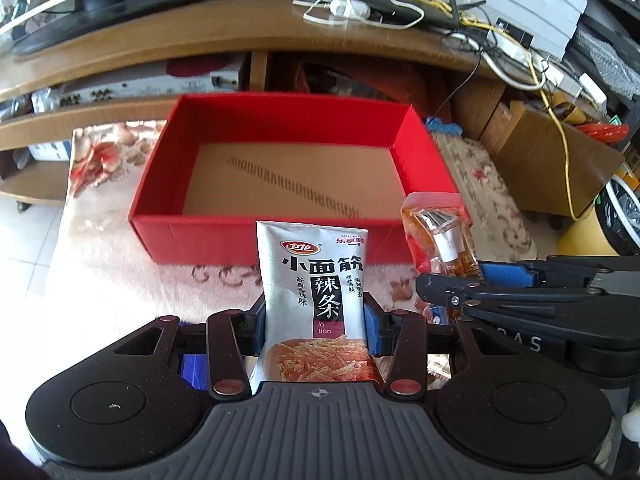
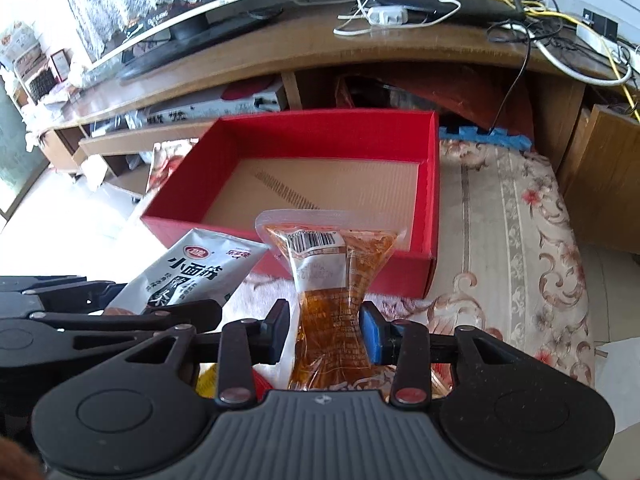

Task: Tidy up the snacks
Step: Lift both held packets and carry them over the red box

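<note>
My left gripper [image 1: 315, 320] is shut on a silver latiao snack packet [image 1: 314, 292], held upright just in front of an open red box [image 1: 256, 236] with a bare cardboard floor. My right gripper [image 2: 324, 330] is shut on a clear packet of orange snack [image 2: 330, 300], squeezed at its waist, also in front of the red box [image 2: 392, 268]. The orange packet [image 1: 444, 236] and the right gripper show at the right of the left wrist view. The silver packet [image 2: 196, 272] shows at the left of the right wrist view.
The box stands on a floral mat [image 2: 520, 248]. Behind it is a low wooden TV stand [image 1: 240, 36] with a screen, a router, cables [image 1: 360, 8] and cluttered shelves. A cardboard box [image 1: 544, 160] sits at the right. White floor tiles [image 1: 28, 240] lie at the left.
</note>
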Demonstrator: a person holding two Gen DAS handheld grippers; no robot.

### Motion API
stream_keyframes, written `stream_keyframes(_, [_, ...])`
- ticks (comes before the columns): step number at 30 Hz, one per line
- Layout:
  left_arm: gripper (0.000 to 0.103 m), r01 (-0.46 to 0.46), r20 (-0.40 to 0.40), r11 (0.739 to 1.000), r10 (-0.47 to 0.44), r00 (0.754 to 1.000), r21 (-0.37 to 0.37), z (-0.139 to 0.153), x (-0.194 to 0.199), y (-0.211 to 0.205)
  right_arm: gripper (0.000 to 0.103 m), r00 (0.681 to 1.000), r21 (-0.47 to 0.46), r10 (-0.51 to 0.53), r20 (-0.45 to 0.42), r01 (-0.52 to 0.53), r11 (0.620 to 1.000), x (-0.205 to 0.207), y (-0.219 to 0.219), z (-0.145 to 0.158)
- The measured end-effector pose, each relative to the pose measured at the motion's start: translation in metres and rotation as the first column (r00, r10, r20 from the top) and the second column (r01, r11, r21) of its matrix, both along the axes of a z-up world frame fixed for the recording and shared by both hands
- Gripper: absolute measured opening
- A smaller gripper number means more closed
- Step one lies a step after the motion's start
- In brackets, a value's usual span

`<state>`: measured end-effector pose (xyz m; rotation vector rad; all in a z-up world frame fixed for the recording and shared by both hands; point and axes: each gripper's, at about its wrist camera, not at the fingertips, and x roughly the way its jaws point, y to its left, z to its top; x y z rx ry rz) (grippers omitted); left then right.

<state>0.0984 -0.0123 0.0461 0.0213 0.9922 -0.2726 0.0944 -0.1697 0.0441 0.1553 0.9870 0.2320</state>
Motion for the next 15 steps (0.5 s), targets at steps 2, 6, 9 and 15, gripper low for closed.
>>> stream_keyframes(2, [0.05, -0.001, 0.013, 1.0, 0.001, 1.0, 0.0, 0.003, 0.001, -0.002, 0.036, 1.0, 0.003, -0.004, 0.008, 0.004, 1.0, 0.002, -0.001, 0.003])
stream_keyframes(6, [0.05, -0.005, 0.021, 1.0, 0.005, 1.0, -0.006, 0.005, 0.007, -0.003, 0.033, 1.0, 0.004, -0.011, 0.023, 0.01, 1.0, 0.005, -0.001, 0.007])
stream_keyframes(9, [0.05, -0.011, 0.027, 1.0, 0.011, 1.0, -0.009, 0.007, 0.01, -0.004, 0.032, 1.0, 0.011, -0.017, 0.025, 0.017, 1.0, 0.01, -0.002, 0.008])
stream_keyframes(15, [0.05, -0.027, 0.062, 0.999, 0.029, 0.998, -0.026, 0.017, 0.022, -0.004, 0.031, 0.998, 0.029, -0.038, 0.054, 0.036, 0.999, 0.024, -0.003, 0.019])
